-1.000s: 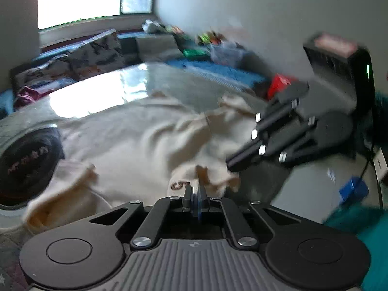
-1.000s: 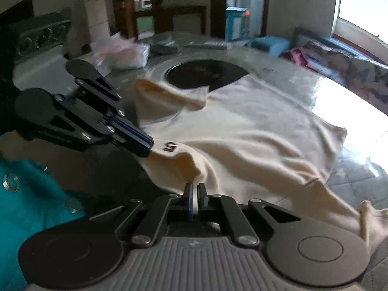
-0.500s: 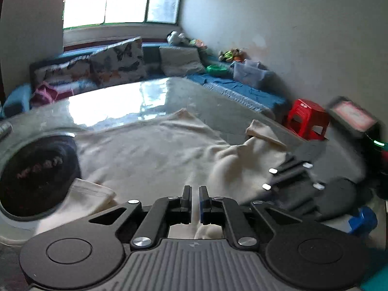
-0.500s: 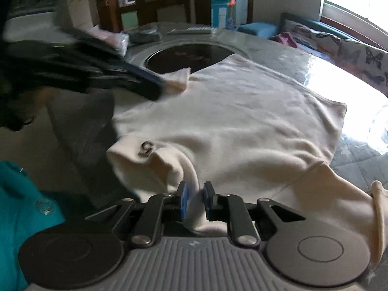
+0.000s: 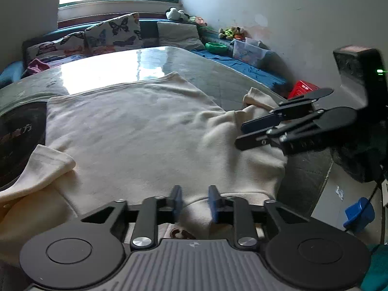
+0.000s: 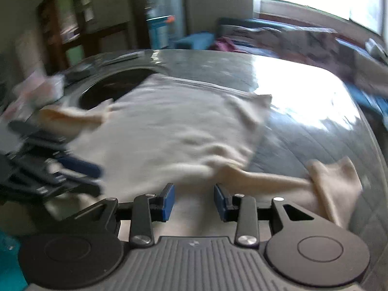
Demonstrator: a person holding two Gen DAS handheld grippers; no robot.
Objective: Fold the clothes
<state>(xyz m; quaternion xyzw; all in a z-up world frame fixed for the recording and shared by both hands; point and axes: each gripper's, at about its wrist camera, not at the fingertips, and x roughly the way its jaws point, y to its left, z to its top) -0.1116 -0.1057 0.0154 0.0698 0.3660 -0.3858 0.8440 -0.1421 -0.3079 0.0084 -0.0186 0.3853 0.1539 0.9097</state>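
Observation:
A cream T-shirt (image 5: 135,131) lies spread flat on the grey table (image 5: 232,82), hem at the far side, collar at the near edge. My left gripper (image 5: 192,202) is open and empty over the collar edge. My right gripper (image 5: 264,127) shows at the right, open above the shirt's right shoulder. In the right wrist view, the right gripper (image 6: 194,202) is open over the shirt (image 6: 169,126), with one sleeve (image 6: 332,177) lying out to the right. The left gripper (image 6: 80,169) shows blurred at the left.
A black round disc (image 5: 17,143) is set in the table under the shirt's left side. A sofa with butterfly cushions (image 5: 111,34) runs behind the table. A red stool (image 5: 303,88) and a blue object (image 5: 359,214) sit on the floor at the right.
Both grippers were shut on the shirt's near edge a second ago and have opened and let go. The shirt now lies flat on the table. The right wrist view is blurred with motion.

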